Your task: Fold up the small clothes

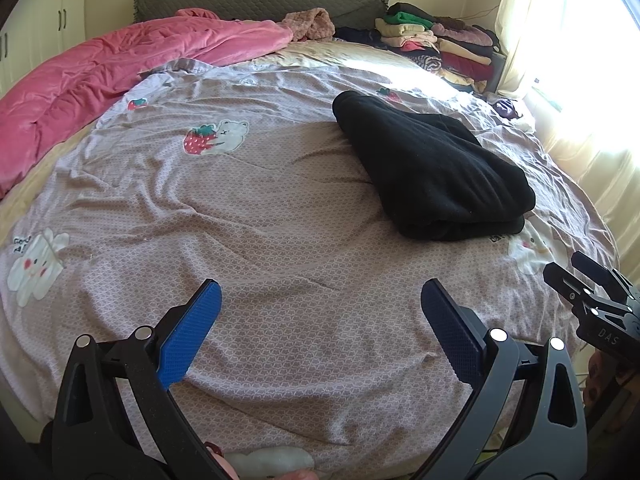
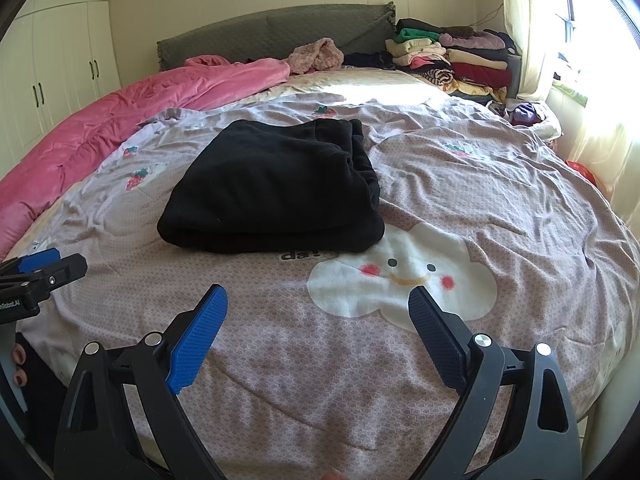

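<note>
Folded black garment (image 2: 276,188) lying flat on a patterned bedsheet (image 2: 460,200), well ahead of the right gripper (image 2: 318,316) with its jaws spread wide and empty; left gripper (image 2: 44,268) at left edge; pink blanket (image 2: 120,120) and stacked clothes (image 2: 452,56) beyond.

From the foot of the bed (image 1: 280,240) we've got both wrist cams low, facing the headboard (image 2: 272,32), sharing the folded black garment (image 2: 272,188) mid-bed.
</note>
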The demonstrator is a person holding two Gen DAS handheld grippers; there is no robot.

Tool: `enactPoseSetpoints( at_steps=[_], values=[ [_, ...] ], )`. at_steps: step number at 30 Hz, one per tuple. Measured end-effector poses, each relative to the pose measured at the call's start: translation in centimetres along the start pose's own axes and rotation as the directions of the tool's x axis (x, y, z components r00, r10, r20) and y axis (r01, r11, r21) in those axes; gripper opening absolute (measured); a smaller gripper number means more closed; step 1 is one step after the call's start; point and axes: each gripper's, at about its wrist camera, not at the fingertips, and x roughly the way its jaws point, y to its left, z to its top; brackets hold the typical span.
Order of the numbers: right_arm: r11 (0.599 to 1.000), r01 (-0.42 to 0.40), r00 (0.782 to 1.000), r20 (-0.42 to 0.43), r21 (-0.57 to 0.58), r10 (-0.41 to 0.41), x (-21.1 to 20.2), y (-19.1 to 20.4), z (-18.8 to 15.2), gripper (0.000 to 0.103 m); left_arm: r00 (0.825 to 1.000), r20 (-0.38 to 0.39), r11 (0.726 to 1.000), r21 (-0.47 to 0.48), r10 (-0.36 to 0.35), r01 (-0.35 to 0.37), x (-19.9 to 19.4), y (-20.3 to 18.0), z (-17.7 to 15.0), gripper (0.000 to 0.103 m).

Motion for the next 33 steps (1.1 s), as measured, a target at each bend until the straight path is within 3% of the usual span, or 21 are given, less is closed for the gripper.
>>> enactPoseSetpoints(
  at_steps=[17,22,25,27,29,31,33],
  values=[
    [1.000,0.024,1.000,-0.004,0.016,-0.024,0.0,-1.1,-0.2,0.091,1.000,-0.007,1.000,-0.003,-0.028,0.028,-0.2,0.1,-0.1,0.094],
    [0.994,0.079,0.997,-0.020,0.081,-0.078,-0.6,-3.9,-0.5,0.091,1.000,-0.023,0.998,-0.059,-0.006,0.005,0.1,2.2,0.2,0.094],
    [0.975,0.165,0.986,-0.025,0.152,-0.163,-2.0,-8.0,-1.1,0.091,1.000,-0.009,0.992,-0.123,0.023,-0.024,-0.2,5.5,1.0,0.094],
    [0.943,0.260,0.965,-0.017,0.208,-0.262,-3.6,-12.4,-1.8,0.091,0.995,-0.012,0.980,-0.171,0.102,-0.102,-0.3,9.3,1.9,0.094],
    [0.884,0.376,0.923,-0.028,0.279,-0.384,-5.2,-17.5,-2.8,0.098,0.983,-0.019,0.958,-0.222,0.183,-0.182,-0.3,14.0,2.6,0.094],
    [0.783,0.494,0.859,-0.073,0.377,-0.507,-7.0,-23.5,-4.6,0.098,0.954,-0.045,0.920,-0.255,0.296,-0.297,-0.2,19.3,3.1,0.094],
    [0.643,0.597,0.778,-0.149,0.481,-0.611,-9.2,-29.8,-7.2,0.098,0.908,-0.084,0.863,-0.284,0.411,-0.417,0.0,24.7,3.3,0.094]
  ],
)
